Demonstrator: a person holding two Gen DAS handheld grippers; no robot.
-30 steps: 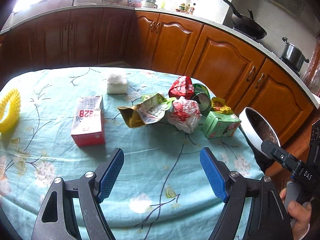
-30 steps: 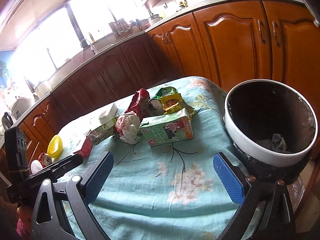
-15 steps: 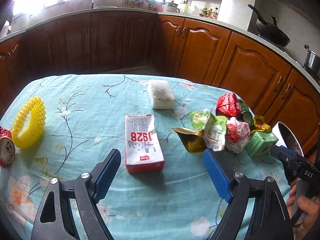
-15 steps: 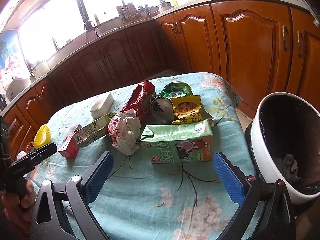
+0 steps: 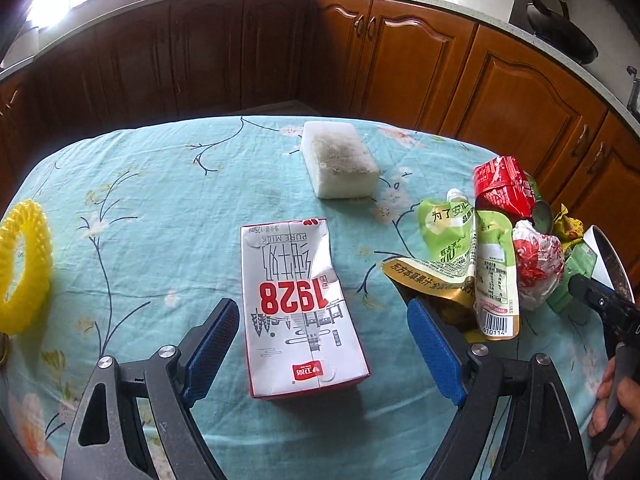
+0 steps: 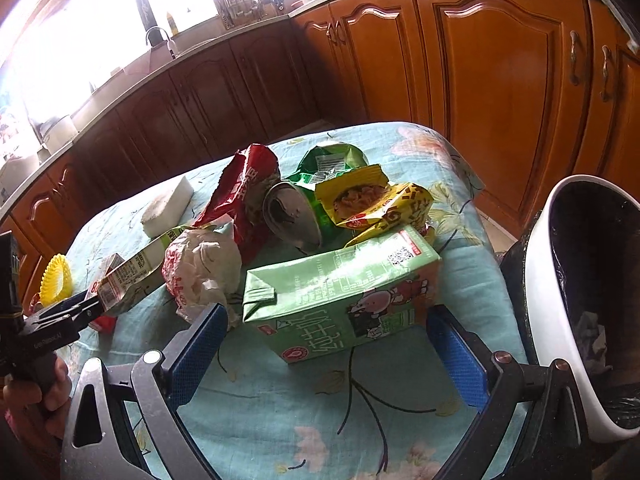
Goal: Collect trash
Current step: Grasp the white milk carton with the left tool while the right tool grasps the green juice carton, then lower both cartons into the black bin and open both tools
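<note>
My left gripper (image 5: 324, 344) is open around the near end of a white and red "1928" milk carton (image 5: 298, 308) lying flat on the table; its blue pads stand apart from the carton's sides. My right gripper (image 6: 332, 336) is open around a green milk carton (image 6: 340, 292) lying on its side. Behind it is a heap of trash: a crumpled white and red wrapper (image 6: 200, 268), a red bag (image 6: 244, 192), a tin can (image 6: 292, 216), a yellow snack bag (image 6: 372, 200) and a green pouch (image 5: 460, 236).
A white-rimmed bin (image 6: 576, 300) with a black liner stands off the table's right edge. A white sponge block (image 5: 340, 164) lies at the far middle of the table (image 5: 160, 184), a yellow ring (image 5: 24, 272) at its left edge. Wooden cabinets surround the table.
The left gripper has swung left from the trash heap and closed in on the 1928 carton. The right gripper has moved forward onto the green carton. Both stay open.
</note>
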